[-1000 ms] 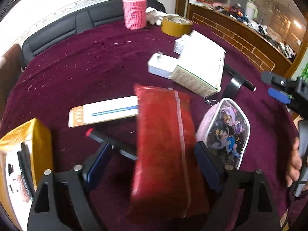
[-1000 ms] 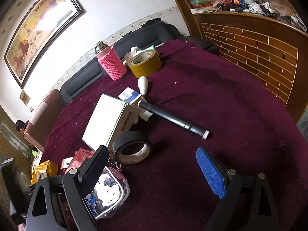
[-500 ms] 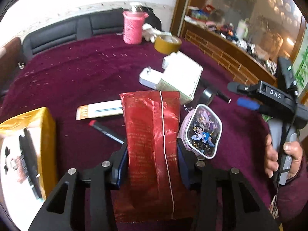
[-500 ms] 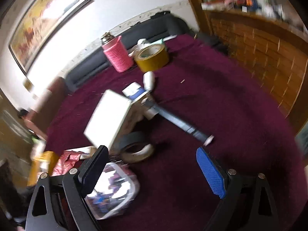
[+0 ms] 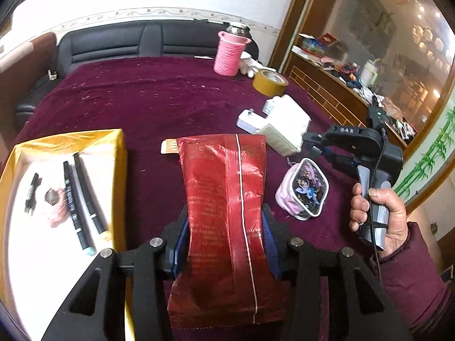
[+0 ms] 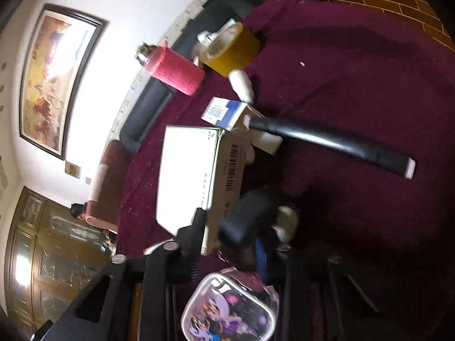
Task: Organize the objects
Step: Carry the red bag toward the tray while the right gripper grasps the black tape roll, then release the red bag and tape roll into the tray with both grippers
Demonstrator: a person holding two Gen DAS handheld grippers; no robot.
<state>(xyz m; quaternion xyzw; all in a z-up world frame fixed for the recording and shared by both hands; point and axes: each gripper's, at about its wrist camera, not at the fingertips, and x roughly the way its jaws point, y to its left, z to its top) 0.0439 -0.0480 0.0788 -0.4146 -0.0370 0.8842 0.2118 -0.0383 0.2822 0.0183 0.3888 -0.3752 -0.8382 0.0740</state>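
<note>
My left gripper (image 5: 224,236) is shut on a red foil packet (image 5: 227,199) and holds it above the maroon table (image 5: 142,105). A gold-rimmed box (image 5: 116,153) with several pens inside lies to its left. My right gripper (image 5: 318,145) shows at the right of the left wrist view, held by a hand, near the white carton (image 5: 287,125). In the right wrist view the right gripper (image 6: 230,236) is tilted and closed around the black tape roll (image 6: 250,213), beside the white carton (image 6: 184,170). A cartoon pouch (image 5: 304,193) lies below it and also shows in the right wrist view (image 6: 230,309).
A pink knitted bottle (image 5: 229,54), a yellow tape roll (image 5: 270,82), a white adapter (image 5: 250,119) and a card (image 5: 169,146) lie on the table. A black tube (image 6: 327,145) and a small blue-white box (image 6: 224,112) lie past the carton. A black sofa (image 5: 128,45) borders the far edge.
My left gripper closed on the red packet and lifted it toward the gold box. My right gripper tilted, moved down to the black tape roll and closed around it.
</note>
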